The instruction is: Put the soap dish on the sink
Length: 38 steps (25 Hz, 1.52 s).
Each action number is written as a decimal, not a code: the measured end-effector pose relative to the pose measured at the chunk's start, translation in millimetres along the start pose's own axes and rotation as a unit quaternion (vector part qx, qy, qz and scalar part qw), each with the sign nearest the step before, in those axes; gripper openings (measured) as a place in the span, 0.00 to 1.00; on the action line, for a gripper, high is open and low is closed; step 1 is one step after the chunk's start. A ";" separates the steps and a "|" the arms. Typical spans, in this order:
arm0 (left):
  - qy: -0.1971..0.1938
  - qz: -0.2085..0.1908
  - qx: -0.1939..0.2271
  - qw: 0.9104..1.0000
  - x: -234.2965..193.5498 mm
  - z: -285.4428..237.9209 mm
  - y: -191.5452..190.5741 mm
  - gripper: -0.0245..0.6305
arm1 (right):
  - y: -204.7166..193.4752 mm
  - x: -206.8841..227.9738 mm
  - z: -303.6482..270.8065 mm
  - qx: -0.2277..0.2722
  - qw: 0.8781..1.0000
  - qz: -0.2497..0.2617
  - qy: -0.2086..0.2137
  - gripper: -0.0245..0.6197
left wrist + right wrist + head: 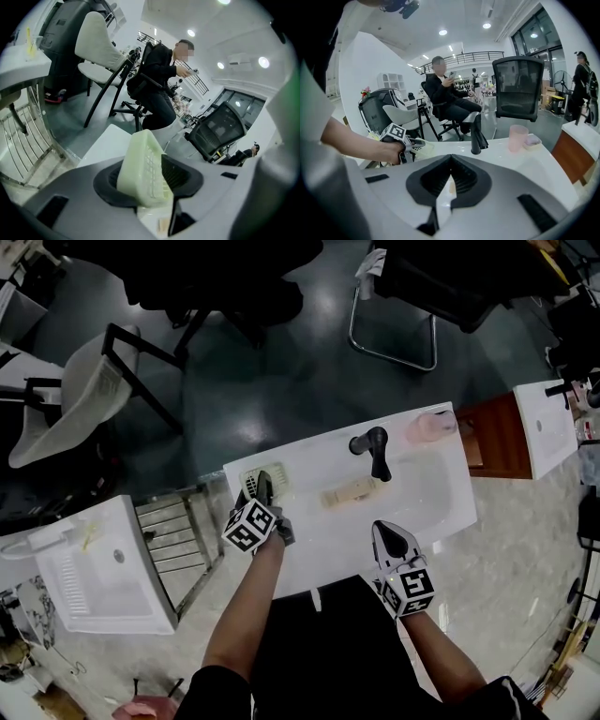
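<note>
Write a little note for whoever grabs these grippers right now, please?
Left hand-held gripper: shut on the pale green soap dish, holding it tilted above the back-left corner of the sink.
Right hand-held gripper: shut, empty, near the sink's front edge.
Done: the dish is gripped and at the sink.
Left: probably set it flat on the ledge, open the jaws and back away. Whether it already touches the ledge cannot be told.
</note>
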<state>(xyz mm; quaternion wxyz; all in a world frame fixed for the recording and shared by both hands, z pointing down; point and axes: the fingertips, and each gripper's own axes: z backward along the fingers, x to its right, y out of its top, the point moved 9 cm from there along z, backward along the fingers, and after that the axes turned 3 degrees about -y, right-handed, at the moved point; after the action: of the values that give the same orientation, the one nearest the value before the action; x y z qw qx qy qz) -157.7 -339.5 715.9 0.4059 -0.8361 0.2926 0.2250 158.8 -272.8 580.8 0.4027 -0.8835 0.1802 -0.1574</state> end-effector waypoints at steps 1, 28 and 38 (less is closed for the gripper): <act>0.009 -0.006 -0.002 1.000 -0.5 0.2 -0.4 0.29 | 0.6 0.8 0.6 0.003 1.000 -0.003 -0.001 0.04; 0.090 -0.115 0.002 0.989 -7.0 37.2 13.2 0.52 | -6.4 -14.2 30.7 0.011 1.000 0.006 0.007 0.04; 0.008 -0.185 0.052 0.981 38.5 135.7 18.2 0.52 | 1.7 -25.0 56.2 0.050 0.997 0.034 0.049 0.04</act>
<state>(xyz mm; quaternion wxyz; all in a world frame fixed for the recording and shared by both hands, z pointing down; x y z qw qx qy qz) -160.8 -250.5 605.1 0.4810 -0.8553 0.1472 0.1241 160.2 -225.9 541.0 0.4418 -0.8470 0.2218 -0.1955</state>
